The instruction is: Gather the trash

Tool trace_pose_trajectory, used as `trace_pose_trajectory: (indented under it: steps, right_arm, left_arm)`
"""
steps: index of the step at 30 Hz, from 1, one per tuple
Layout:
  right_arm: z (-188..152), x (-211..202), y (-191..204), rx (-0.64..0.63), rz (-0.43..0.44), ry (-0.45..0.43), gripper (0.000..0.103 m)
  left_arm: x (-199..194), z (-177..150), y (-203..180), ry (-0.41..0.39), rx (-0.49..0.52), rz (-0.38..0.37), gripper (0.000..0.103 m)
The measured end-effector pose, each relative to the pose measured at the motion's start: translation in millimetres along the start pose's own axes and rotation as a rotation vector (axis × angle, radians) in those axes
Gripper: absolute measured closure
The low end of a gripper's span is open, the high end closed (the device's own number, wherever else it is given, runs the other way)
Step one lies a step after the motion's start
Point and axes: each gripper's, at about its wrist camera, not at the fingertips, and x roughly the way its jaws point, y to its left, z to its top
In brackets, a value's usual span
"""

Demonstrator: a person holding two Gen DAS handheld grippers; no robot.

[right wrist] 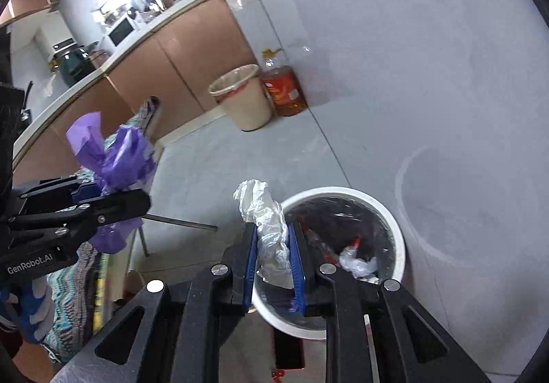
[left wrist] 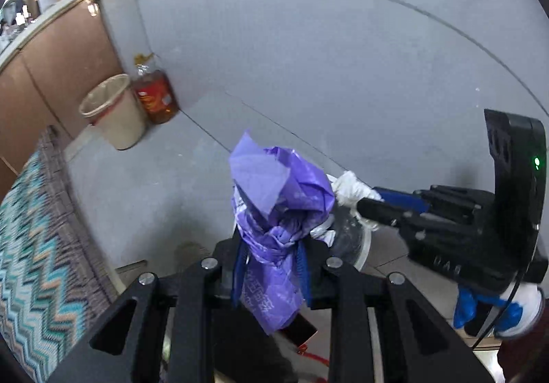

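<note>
Right wrist footage is dominated by a white round bin (right wrist: 394, 228), lined with a clear bag and standing on the grey floor (right wrist: 212, 163) just below and beyond the right gripper (right wrist: 272, 263). Crumpled clear plastic, a red-tipped item and other dark scraps are seen inside it; the rest of its contents cannot be made out. A crumpled white wrapper (right wrist: 271, 232) is pinched between the blue pads of the right gripper, held above the near rim of that bin. To the left, a bunched purple plastic bag (right wrist: 116, 160) is clamped in the jaws of the left gripper (right wrist: 113, 198), on whose side the writing "GenRobot.AI" can be read. From the left wrist, the same purple bag (left wrist: 274, 211) is seen gripped between the blue pads of the left gripper (left wrist: 271, 266), with pale printed characters on the film that cannot be deciphered. A second container, a beige waste basket (right wrist: 240, 98) with a pale liner folded over its rim, is set against the brown cabinet fronts (right wrist: 192, 57); its inside is not shown. Just beside it, touching or nearly so, stands a large oil bottle (right wrist: 284, 88) holding amber liquid, its red label too small to read.
</note>
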Motion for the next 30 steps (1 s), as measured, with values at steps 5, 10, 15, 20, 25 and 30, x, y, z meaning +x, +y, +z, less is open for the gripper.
trace_pose_trajectory:
  steps: [5,10,15,20,25,30]
  right_arm:
    - [1,11,-14,0.018,-0.037,0.023,0.071]
    - [-2,11,-22,0.043,-0.058,0.026,0.069]
    - [-2,5,-17,0.040,-0.073,0.024,0.062]
    - [0,-5,7,0.003,-0.101,-0.011,0.049]
    - [-3,-19,49,-0.080,-0.122,-0.060,0.038]
    - [-9,-31,92,-0.171,-0.151,-0.107,0.025]
  left_arm:
    - [30,8,-4,0.040,-0.011,-0.028,0.066]
    - [36,13,6,0.041,-0.034,-0.026,0.063]
    - [26,13,20,0.029,-0.068,-0.034,0.063]
    - [-1,-3,32,-0.008,-0.103,-0.025,0.063]
    - [-42,-28,51,-0.067,-0.148,0.010,0.063]
    - [-79,-59,67,-0.115,-0.169,0.079,0.063]
